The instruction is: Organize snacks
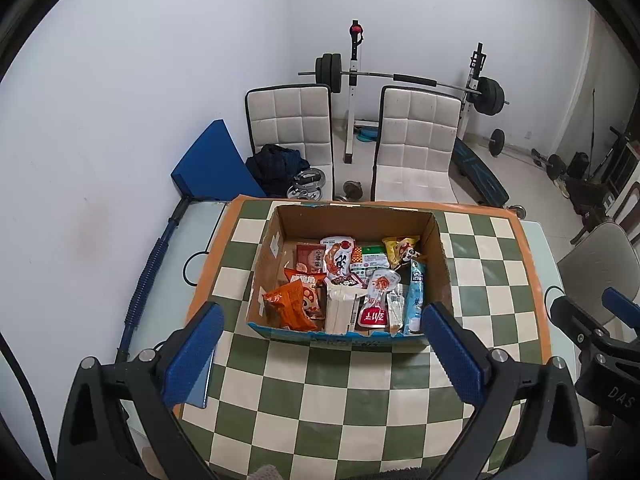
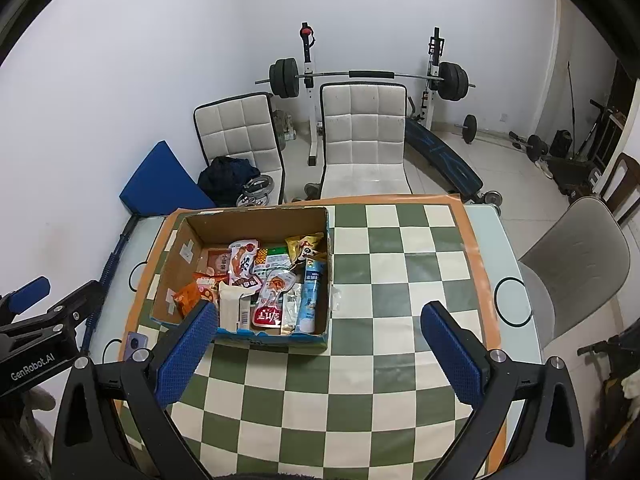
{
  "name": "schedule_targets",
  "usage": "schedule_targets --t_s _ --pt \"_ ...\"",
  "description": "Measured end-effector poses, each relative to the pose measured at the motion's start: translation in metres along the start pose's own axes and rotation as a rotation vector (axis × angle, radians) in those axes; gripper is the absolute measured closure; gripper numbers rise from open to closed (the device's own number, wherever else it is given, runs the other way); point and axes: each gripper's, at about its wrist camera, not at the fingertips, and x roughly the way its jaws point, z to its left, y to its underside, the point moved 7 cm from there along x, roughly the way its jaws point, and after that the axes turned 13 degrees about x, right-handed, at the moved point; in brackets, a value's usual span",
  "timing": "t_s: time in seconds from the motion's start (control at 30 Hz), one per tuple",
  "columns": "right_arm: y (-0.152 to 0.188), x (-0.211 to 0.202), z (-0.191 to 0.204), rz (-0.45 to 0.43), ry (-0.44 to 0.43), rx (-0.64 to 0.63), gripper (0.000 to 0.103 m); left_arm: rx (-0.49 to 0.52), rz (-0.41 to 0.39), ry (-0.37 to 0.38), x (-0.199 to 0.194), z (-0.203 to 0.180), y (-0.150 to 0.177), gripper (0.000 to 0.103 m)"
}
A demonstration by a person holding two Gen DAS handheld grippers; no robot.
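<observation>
The open brown cardboard box of snack packets lies ahead of the left gripper and left of the right gripper; both jaws wide, empty.

We see an open brown cardboard box with a blue-printed, torn front edge, sitting upright and holding all the snacks. Inside the box, a crinkled orange packet lies tilted in its near left corner, a white rectangular pack stands just beside it toward the middle, and a red-and-white pouch leans next to that. A long pale-blue tube-shaped pack lies along the box's right wall, a yellow bag with a panda picture sits in its far right corner, and a dark red packet lies flat toward its far left.
</observation>
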Motion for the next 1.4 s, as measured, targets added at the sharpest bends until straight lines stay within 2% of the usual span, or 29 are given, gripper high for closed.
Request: schedule_targets --t_s 1.4 --pt "0.0048 0.0005 -0.0026 0.008 0.000 -0.004 0.000 0.007 0.029 0.010 0.0036 0.0034 0.0091 0.001"
